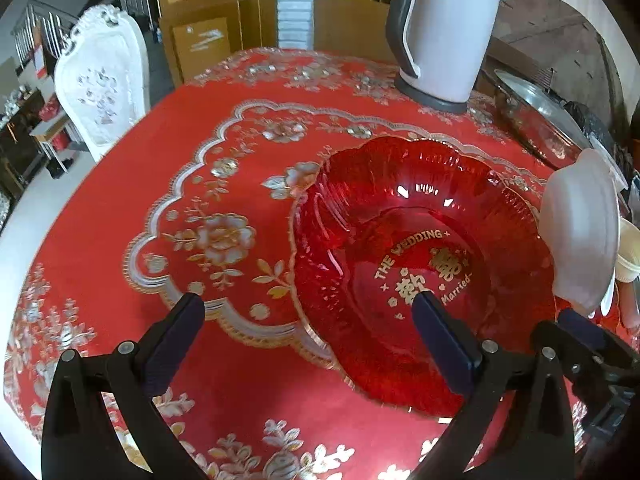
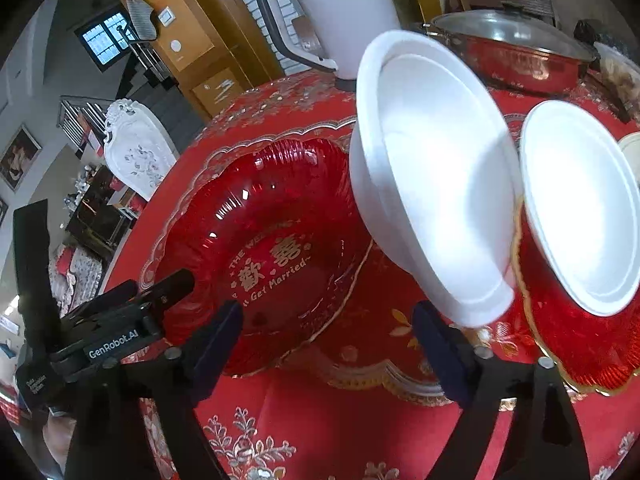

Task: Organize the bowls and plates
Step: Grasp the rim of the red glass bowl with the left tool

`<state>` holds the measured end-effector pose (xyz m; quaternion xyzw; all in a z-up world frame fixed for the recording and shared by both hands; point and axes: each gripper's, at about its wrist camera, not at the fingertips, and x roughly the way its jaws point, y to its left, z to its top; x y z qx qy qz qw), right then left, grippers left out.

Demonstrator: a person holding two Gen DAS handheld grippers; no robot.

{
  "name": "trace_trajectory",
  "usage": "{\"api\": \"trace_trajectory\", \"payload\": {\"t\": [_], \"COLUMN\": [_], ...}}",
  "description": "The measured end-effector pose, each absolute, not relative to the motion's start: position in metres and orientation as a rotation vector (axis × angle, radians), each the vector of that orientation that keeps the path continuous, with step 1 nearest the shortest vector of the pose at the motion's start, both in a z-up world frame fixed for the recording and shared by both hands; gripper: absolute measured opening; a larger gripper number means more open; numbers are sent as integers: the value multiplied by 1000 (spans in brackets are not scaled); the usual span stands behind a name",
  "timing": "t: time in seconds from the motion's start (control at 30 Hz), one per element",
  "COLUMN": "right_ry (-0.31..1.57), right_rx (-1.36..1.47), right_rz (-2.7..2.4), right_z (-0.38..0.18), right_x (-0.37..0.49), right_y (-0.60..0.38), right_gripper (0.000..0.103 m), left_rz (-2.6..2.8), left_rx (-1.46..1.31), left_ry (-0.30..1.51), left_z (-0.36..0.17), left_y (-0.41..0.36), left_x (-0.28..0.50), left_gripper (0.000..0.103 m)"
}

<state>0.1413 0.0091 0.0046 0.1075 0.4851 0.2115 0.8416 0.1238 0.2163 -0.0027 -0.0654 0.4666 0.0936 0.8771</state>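
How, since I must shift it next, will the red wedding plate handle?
Probably stiff: the red plate holds crisp scalloped ribs. Likely slippery to grip, given its glossy highlights. Wide and shallow, it should slide on the tablecloth rather than tip.

The left part of the tablecloth (image 1: pixel 120 248) lay bare and open to approach. A red dish (image 1: pixel 400 264) took up the middle, its hollow free. A tilted white bowl (image 2: pixel 432 176) hung in the air just right of it, narrowing passage toward a second red dish (image 2: pixel 580 344) bearing another white bowl (image 2: pixel 580 208). The far edge was blocked by a kettle (image 1: pixel 440 32) and a lidded pot (image 2: pixel 512 52) (both upright). A white chair (image 1: pixel 104 80) stood beyond the left rim.
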Motion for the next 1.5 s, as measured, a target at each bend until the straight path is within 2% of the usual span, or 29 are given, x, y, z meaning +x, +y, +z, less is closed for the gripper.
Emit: {"api": "trace_trajectory", "payload": {"t": [0.07,0.13,0.2,0.27,0.33,0.4,0.47,0.53,0.63,0.7,0.77,1.17,1.5], "right_ry": [1026,1031,1034,1038,1037,1035,1029,1028,1027,1028,1023,1011,978], "right_rx": [227,239,254,258,261,278,273,256,271,258,243,182,126], "right_rz": [446,450,460,475,486,494,482,478,470,466,458,512,600], "right_z": [3,1,-2,-4,-3,-5,-5,-5,-5,-6,-7,1,24], "right_x": [145,148,150,152,153,153,155,155,156,157,158,134,78], "right_y": [9,8,6,7,7,5,5,8,7,8,8,11,19], "right_gripper": [67,59,56,55,51,48,48,48,39,35,22,23,25], "left_rz": [177,171,159,150,142,129,147,178,190,191,203,223,238], "left_rx": [-144,-147,-148,-155,-161,-170,-157,-140,-168,-166,-150,-161,-195], "left_ry": [992,999,1002,1008,1025,1048,1050,1041,1053,1054,1052,1049,996], "left_z": [-7,-9,-10,-11,-14,-17,-19,-20,-21,-21,-21,-16,4], "left_y": [215,214,212,211,211,210,209,210,218,219,218,224,240], "left_x": [132,136,139,143,148,153,155,157,160,161,162,146,82], "left_gripper": [103,101,97,88,63,52,47,33,24,24,24,23,23]}}
